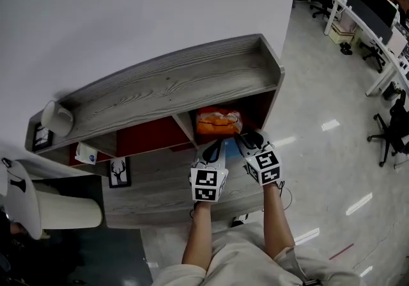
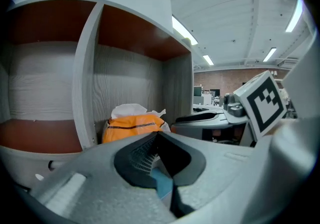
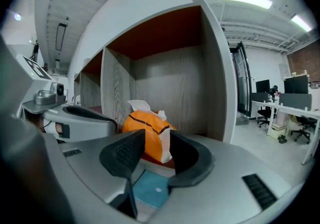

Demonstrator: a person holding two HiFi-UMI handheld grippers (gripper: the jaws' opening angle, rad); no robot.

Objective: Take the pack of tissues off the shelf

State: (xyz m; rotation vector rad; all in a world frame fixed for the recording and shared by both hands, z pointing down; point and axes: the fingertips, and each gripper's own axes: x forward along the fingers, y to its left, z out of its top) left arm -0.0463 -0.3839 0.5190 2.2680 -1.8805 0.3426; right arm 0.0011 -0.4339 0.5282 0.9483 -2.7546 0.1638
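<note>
An orange plastic pack of tissues (image 1: 218,121) with white tissue poking from its top sits in the right-end compartment of the grey wood-grain shelf (image 1: 172,83) (its inside is lined red-brown). The right tongs (image 3: 157,145) stand partly open just in front of the pack, gripping nothing. The left tongs (image 2: 156,137), beside them, are closed and empty.

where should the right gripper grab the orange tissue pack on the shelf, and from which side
Grip the tissue pack across its orange body, not the white tissue poking from its top, which would likely pull out. Come straight in through the open front: the side wall, back and top block the rest. The right gripper is open and faces it.
</note>
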